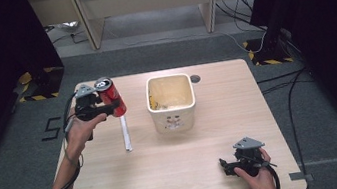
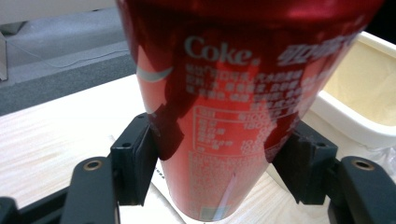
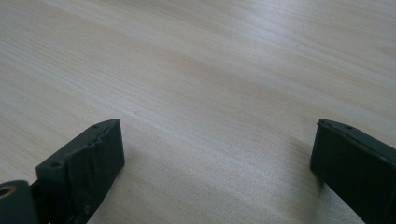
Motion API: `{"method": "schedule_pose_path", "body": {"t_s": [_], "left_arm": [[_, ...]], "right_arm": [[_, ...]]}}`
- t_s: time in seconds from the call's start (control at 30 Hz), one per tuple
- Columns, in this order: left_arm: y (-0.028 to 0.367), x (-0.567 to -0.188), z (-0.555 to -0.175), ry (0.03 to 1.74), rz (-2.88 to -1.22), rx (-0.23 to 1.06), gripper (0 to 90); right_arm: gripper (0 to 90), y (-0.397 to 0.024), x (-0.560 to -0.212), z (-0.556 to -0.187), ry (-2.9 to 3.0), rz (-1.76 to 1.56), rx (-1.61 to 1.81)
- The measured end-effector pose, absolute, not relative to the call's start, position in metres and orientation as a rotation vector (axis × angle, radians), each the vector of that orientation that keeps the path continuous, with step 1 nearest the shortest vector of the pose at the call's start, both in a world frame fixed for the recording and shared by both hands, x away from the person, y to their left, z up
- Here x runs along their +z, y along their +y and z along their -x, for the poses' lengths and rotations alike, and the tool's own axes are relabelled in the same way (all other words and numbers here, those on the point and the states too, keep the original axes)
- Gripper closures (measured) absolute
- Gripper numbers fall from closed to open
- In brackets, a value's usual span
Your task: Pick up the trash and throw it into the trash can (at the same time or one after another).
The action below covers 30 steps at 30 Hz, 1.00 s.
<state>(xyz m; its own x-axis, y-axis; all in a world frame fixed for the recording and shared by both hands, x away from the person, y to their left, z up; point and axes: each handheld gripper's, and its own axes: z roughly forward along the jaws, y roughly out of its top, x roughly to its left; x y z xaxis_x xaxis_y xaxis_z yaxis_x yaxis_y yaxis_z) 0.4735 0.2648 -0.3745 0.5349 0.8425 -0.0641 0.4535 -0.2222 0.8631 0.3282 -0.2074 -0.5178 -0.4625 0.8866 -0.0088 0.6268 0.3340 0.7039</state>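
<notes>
Holding red can clamped in left gripper, lifted left of cream bin; drop pending. Right gripper agape, empty.

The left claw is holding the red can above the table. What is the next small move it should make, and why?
Probably carry the red can a little to the right, over the cream bin. The left claw is shut on it and lifted clear of the table, and the open bin beside it seems the likely place to drop it.
</notes>
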Motion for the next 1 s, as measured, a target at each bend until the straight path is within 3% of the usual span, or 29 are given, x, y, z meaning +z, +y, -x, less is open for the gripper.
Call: {"method": "schedule_pose_path", "body": {"t_s": [1.0], "left_arm": [[0.219, -0.325, -0.477, 0.940, -1.879, 0.464, 34.9]], "right_arm": [[3.1, -0.208, -0.518, -0.328, 2.219, -1.328, 0.906]]}}
